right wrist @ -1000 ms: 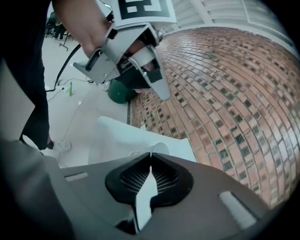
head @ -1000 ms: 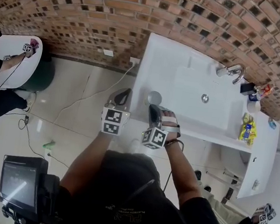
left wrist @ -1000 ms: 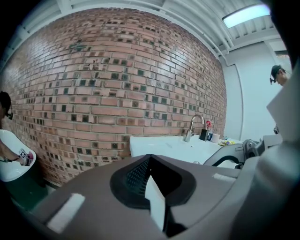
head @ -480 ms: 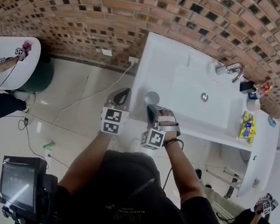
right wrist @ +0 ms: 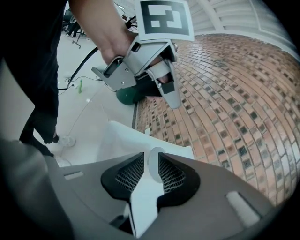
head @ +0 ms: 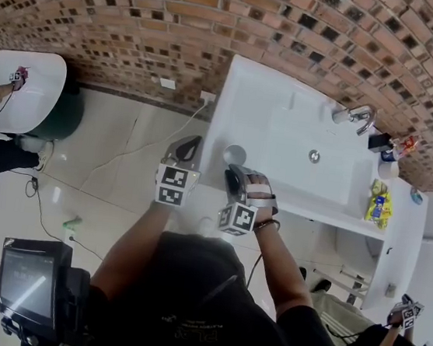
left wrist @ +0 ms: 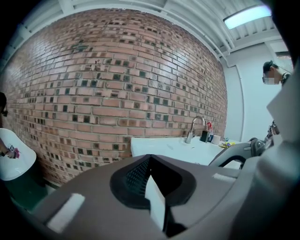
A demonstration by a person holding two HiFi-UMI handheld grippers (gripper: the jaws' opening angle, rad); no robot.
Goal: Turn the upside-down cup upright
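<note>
Cup (head: 234,154) on white surface (head: 250,86), near front left corner, left of sink basin (head: 311,168); seen from above as a grey round, which end is up not discernible. Right gripper (head: 234,175) pointed at cup; jaws released, parted by a narrow gap, grasping nothing; cup framed in that gap just ahead of tips. Contact between tips and cup not discernible. Left gripper (head: 191,143) beside right one, off surface's left edge, above tiled floor (head: 124,157); jaws clenched together, nothing between. Faucet (head: 357,113) behind basin, brick wall (head: 142,10) beyond.
</note>
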